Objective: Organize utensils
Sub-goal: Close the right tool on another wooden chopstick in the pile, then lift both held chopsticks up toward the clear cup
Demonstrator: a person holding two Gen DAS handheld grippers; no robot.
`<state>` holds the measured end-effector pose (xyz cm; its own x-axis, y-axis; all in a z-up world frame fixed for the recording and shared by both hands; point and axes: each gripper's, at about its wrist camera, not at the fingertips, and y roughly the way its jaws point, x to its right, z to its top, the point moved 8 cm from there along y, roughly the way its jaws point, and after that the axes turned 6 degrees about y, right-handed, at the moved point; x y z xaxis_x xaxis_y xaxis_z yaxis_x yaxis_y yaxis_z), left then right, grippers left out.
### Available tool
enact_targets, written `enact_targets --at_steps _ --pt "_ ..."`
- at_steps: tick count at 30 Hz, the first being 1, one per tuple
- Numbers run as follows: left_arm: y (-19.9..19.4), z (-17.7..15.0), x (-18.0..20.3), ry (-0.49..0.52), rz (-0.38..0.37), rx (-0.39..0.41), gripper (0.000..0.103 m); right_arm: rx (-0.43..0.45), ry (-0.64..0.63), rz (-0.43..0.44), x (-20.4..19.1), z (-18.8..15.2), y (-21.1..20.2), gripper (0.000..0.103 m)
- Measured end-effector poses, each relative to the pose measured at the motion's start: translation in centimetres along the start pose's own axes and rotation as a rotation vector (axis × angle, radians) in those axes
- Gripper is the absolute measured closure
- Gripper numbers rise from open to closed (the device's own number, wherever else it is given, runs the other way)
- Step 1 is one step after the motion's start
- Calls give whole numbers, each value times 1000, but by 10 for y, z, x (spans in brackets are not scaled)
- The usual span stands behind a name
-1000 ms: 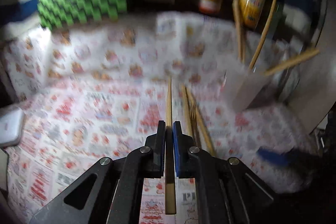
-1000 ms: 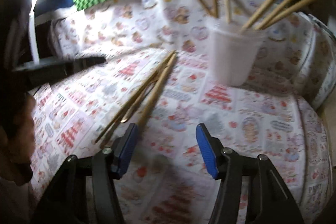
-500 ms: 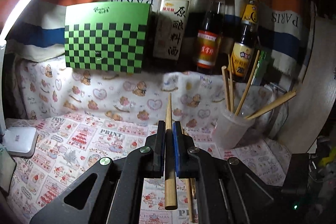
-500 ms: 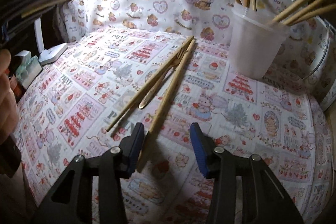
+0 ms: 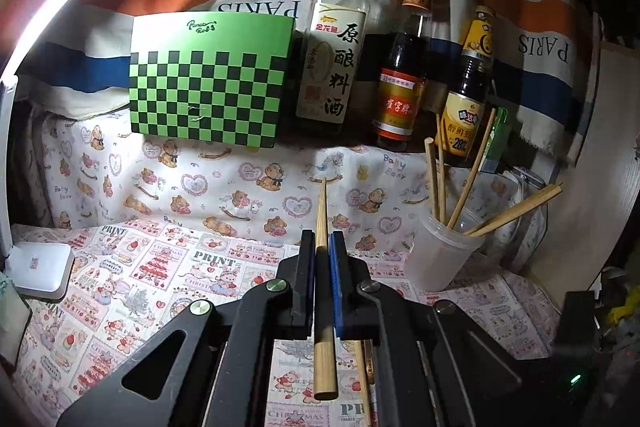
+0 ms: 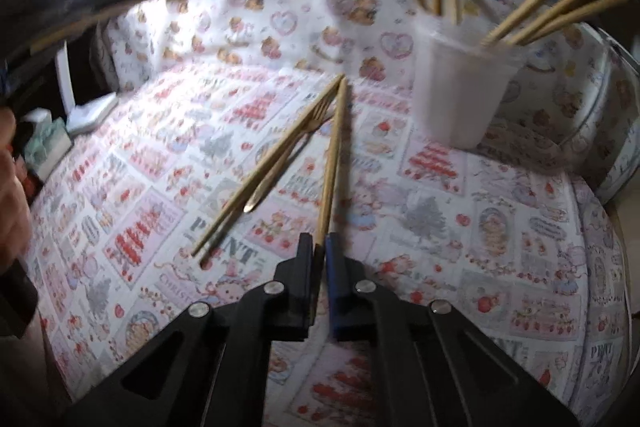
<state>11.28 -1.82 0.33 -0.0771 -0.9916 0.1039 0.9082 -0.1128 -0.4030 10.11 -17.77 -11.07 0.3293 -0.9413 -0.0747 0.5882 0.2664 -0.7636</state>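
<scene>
My left gripper (image 5: pixel 321 239) is shut on a wooden chopstick (image 5: pixel 322 211), held up above the printed cloth and pointing toward the back wall. A translucent plastic cup (image 5: pixel 442 259) with several chopsticks in it stands to its right. In the right wrist view my right gripper (image 6: pixel 319 247) is shut on the near end of another chopstick (image 6: pixel 334 155), which lies on the cloth and points toward the cup (image 6: pixel 460 95). Left of it lie one more chopstick (image 6: pixel 260 175) and a gold fork (image 6: pixel 288 163).
A green checkered box (image 5: pixel 208 79) and three sauce bottles (image 5: pixel 400 67) stand along the back wall. A white lamp base (image 5: pixel 38 269) sits at the left edge of the cloth. A person's hand (image 6: pixel 12 195) shows at the far left of the right wrist view.
My right gripper's jaws have come together on the chopstick lying on the cloth. My left gripper rose and tilted up with its chopstick, then held still.
</scene>
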Motion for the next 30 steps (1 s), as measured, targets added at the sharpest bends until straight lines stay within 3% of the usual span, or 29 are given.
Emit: enact_targets --at_steps 4,11,19,24,30 --pt "-2 2 -4 -15 -2 7 97 100 33 35 5 15 -23 98" --pt "-7 5 -4 -27 -13 32 97 376 37 58 8 40 -81 98" --pt "-31 19 0 -6 -33 143 97 637 79 80 19 53 -146 98" --pt "-38 25 -2 -14 -48 169 97 705 116 107 29 58 -168 98" --pt "-35 25 -5 -50 -119 157 97 713 107 118 29 56 -173 98"
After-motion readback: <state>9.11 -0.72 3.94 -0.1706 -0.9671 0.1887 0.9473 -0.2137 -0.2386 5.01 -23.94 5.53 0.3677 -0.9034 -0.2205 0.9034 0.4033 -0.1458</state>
